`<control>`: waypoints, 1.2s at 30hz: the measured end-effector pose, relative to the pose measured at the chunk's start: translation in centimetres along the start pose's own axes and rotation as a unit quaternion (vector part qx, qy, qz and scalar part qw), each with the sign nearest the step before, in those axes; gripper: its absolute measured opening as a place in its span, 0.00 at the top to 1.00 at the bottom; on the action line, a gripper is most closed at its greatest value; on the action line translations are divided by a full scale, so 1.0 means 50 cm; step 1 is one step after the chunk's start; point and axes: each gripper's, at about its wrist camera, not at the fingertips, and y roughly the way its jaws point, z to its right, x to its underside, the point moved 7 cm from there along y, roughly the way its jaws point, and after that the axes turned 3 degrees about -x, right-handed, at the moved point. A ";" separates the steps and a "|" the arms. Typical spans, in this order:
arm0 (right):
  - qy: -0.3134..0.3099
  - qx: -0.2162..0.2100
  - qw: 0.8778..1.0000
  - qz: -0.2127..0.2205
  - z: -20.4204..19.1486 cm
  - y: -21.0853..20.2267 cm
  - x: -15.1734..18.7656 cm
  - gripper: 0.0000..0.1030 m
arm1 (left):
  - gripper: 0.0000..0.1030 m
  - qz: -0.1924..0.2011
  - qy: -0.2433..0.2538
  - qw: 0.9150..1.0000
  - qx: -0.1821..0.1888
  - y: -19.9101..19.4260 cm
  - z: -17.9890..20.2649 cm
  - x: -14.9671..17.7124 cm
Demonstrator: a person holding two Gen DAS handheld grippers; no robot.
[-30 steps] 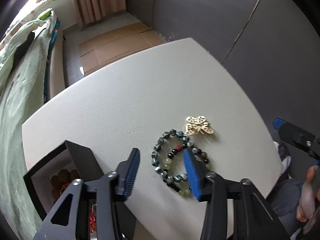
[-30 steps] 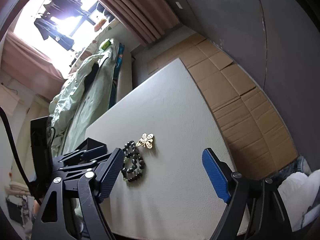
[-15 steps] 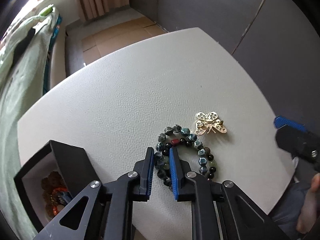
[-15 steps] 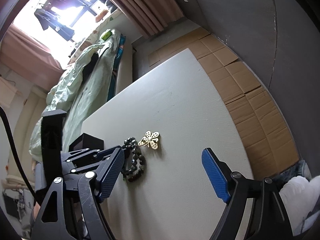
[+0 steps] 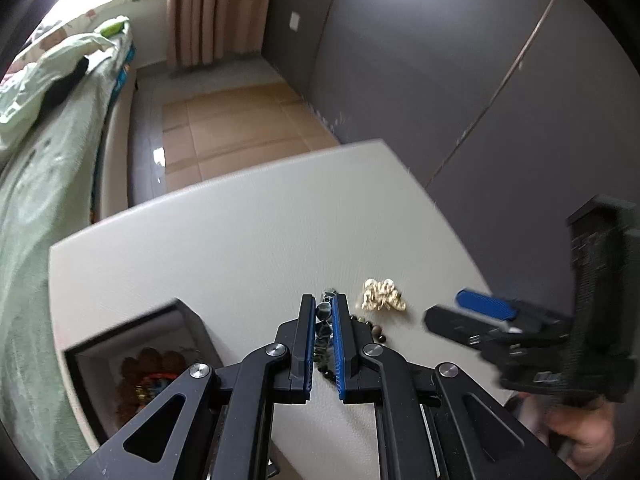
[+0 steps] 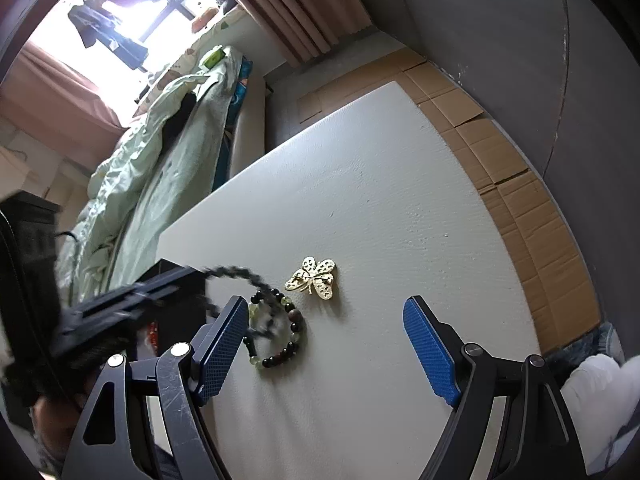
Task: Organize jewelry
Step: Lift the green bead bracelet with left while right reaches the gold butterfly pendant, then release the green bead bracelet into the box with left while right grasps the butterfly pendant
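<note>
My left gripper is shut on a grey-blue bead bracelet and holds it lifted off the white table; in the right wrist view the bracelet hangs blurred from that gripper. A dark and green bead bracelet lies on the table. A gold butterfly brooch lies just right of it, also in the left wrist view. My right gripper is open and empty above the table, near the lying bracelet. A black jewelry box with pieces inside stands at the left.
A bed with green bedding runs along the table's left side. Flattened cardboard covers the floor beyond the table's far and right edges. Grey wall panels stand behind.
My left gripper closed on the grey-blue bracelet and lifted it off the table, leaving the dark and green bracelet lying. The right gripper moved closer to the jewelry.
</note>
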 end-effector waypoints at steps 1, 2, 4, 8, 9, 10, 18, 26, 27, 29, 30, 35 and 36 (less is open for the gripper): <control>-0.004 0.005 1.000 -0.002 -0.003 0.005 -0.001 0.21 | 0.92 0.007 -0.003 1.000 0.002 -0.009 -0.004 -0.005; -0.008 0.009 1.000 -0.003 -0.007 0.011 -0.002 0.21 | 0.92 0.016 -0.008 1.000 0.006 -0.022 -0.008 -0.010; -0.016 0.014 1.000 -0.005 -0.015 0.021 -0.006 0.21 | 0.92 0.033 -0.015 0.999 0.010 -0.044 -0.016 -0.018; -0.036 0.044 0.998 -0.010 -0.027 0.044 -0.008 0.21 | 0.92 0.056 -0.025 0.998 0.016 -0.081 -0.031 -0.025; -0.039 0.047 0.998 -0.010 -0.029 0.047 -0.008 0.21 | 0.92 0.061 -0.028 0.998 0.017 -0.088 -0.036 -0.028; -0.043 0.055 0.998 -0.011 -0.033 0.053 -0.008 0.21 | 0.92 0.066 -0.033 0.997 0.020 -0.097 -0.042 -0.029; -0.053 0.144 0.988 -0.007 -0.043 0.091 -0.012 0.28 | 0.92 0.087 -0.055 0.994 0.027 -0.132 -0.091 -0.026; -0.089 0.229 0.969 -0.005 -0.057 0.107 -0.012 0.33 | 0.92 0.089 -0.062 0.994 0.023 -0.145 -0.128 -0.010; -0.100 0.243 0.965 -0.007 -0.061 0.109 -0.010 0.34 | 0.92 0.089 -0.062 0.994 0.021 -0.147 -0.132 -0.007; -0.108 0.244 0.964 -0.009 -0.061 0.105 -0.007 0.38 | 0.92 0.090 -0.063 0.994 0.018 -0.152 -0.141 -0.003; -0.109 0.243 0.964 -0.009 -0.060 0.102 -0.007 0.41 | 0.92 0.091 -0.064 0.994 0.017 -0.156 -0.144 -0.001; -0.124 0.228 0.966 -0.010 -0.052 0.082 -0.003 0.59 | 0.92 0.097 -0.070 0.993 0.012 -0.174 -0.160 0.013; -0.123 0.218 0.968 -0.012 -0.051 0.078 -0.003 0.59 | 0.92 0.097 -0.071 0.993 0.012 -0.176 -0.163 0.015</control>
